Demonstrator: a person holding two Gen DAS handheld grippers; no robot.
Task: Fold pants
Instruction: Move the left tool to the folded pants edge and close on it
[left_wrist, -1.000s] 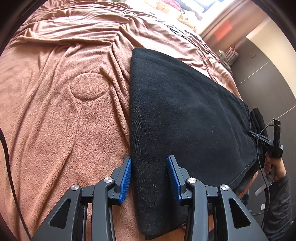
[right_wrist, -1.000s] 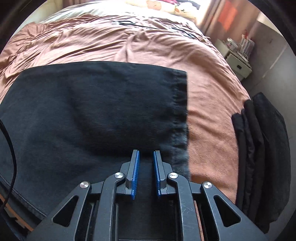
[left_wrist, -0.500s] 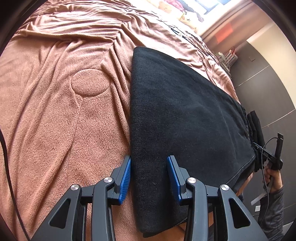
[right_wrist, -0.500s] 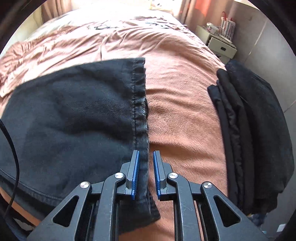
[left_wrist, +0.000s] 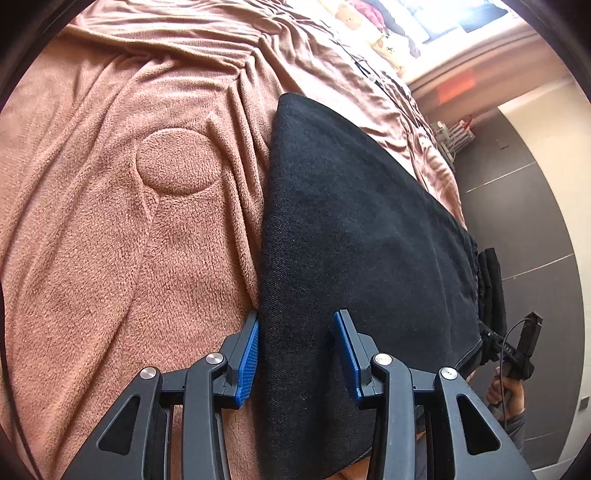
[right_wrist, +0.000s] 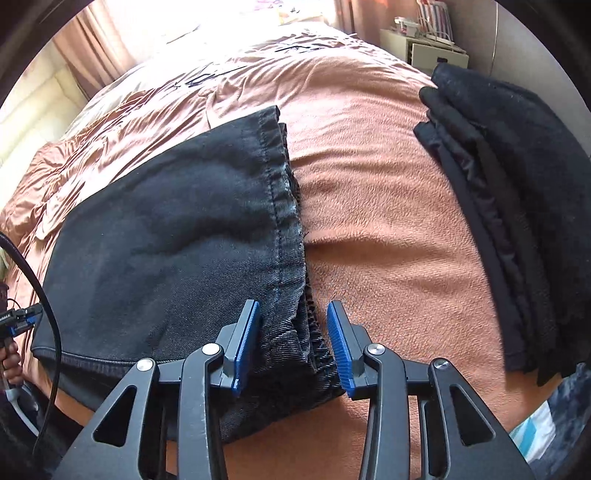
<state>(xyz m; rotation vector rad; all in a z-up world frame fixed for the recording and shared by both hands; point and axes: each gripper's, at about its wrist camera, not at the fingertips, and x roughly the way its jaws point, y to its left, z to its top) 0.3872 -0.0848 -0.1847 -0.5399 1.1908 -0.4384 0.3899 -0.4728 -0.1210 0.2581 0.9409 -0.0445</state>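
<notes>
Black pants (left_wrist: 354, 236) lie folded flat on a pink-brown blanket (left_wrist: 110, 229). My left gripper (left_wrist: 297, 350) is open, its jaws straddling the pants' folded left edge near the bed's front. In the right wrist view the pants (right_wrist: 177, 236) show their hemmed ends on the right side. My right gripper (right_wrist: 293, 339) is open, its jaws either side of the near corner of the hems. Whether either gripper touches the cloth I cannot tell.
A stack of folded black clothes (right_wrist: 517, 206) lies on the blanket to the right of the pants. The blanket (right_wrist: 376, 229) has a bare strip between them. A round bump (left_wrist: 177, 162) shows under the blanket left of the pants. A nightstand (right_wrist: 424, 51) stands beyond the bed.
My right gripper has moved right from over the pants to their hem corner and opened. My left gripper has stayed open at the folded edge, nearly still.
</notes>
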